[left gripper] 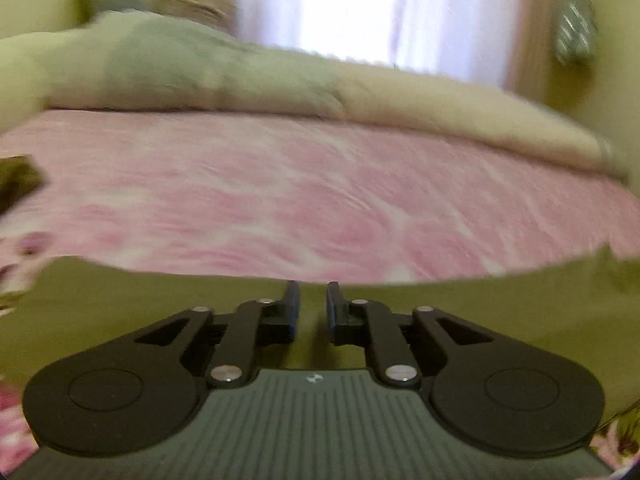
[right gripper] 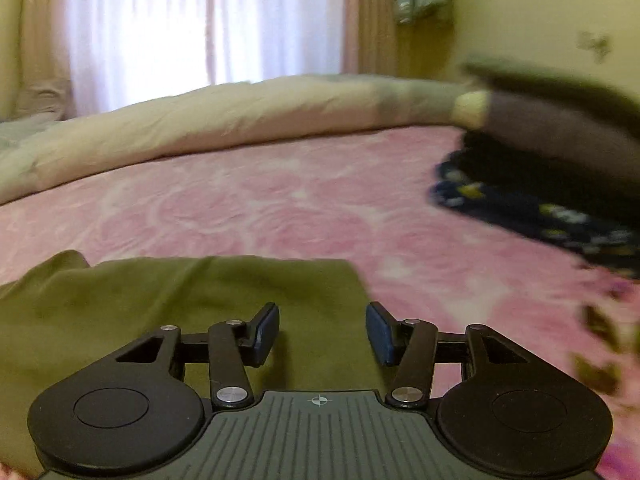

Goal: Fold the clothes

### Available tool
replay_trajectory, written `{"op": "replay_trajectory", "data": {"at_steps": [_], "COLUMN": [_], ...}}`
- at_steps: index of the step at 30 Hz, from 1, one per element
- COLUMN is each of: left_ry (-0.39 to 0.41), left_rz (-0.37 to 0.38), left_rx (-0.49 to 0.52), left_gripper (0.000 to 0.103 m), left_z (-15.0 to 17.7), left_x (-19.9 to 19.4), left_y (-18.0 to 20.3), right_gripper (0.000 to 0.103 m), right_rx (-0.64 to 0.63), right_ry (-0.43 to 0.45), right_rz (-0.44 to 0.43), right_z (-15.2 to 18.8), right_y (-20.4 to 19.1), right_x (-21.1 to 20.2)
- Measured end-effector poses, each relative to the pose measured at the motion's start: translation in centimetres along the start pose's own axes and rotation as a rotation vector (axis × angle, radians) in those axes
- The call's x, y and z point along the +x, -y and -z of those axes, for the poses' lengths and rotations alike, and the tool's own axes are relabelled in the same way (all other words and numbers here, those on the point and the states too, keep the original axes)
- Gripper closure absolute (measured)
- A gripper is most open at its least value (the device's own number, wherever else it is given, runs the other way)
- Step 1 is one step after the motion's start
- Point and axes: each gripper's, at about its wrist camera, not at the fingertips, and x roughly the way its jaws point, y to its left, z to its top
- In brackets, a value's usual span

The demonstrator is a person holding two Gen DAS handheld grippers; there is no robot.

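Left wrist view shows my left claw (left gripper: 313,304) nearly pressed together above the olive garment (left gripper: 120,300), though I cannot tell if it pinches cloth. My right claw (right gripper: 322,330) hangs spread over the garment's corner on the pink bed (right gripper: 280,208); beyond lies a dark clothes pile (right gripper: 560,184). I judge a fold is underway, needing a firm edge grip.

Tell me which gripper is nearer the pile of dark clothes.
Right. The pile of dark clothes lies ahead-right of the right gripper; the left gripper view doesn't show it.

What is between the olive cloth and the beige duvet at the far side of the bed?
Only bare pink bedsheet lies between the olive garment and the beige duvet, in both wrist views.
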Motion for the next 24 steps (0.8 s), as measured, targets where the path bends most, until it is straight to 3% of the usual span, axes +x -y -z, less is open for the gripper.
{"op": "replay_trajectory", "data": {"at_steps": [6, 10, 16, 20, 24], "left_ry": [0.051, 0.044, 0.042, 0.003, -0.036], "left_rz": [-0.073, -0.109, -0.064, -0.053, -0.042], "left_rx": [-0.144, -0.270, -0.273, -0.410, -0.547], "left_gripper": [0.091, 0.089, 0.085, 0.085, 0.085], "left_z": [1.2, 2.2, 0.4, 1.3, 2.3], "left_x": [-8.7, -11.3, -8.5, -7.8, -7.1], "left_y": [-5.0, -9.3, -10.8, -13.0, -15.1], "right_gripper": [0.051, 0.051, 0.051, 0.051, 0.051], "right_rx": [0.058, 0.144, 0.076, 0.033, 0.095], "right_ry": [0.009, -0.052, -0.083, -0.102, -0.128], "right_rz": [-0.129, -0.197, -0.220, -0.269, -0.381], "right_z": [2.2, 3.5, 2.2, 1.9, 2.6], "right_y": [-2.1, -3.1, -7.1, -10.8, -12.2], "right_x": [-8.1, -9.3, -7.9, -6.1, -5.8]}}
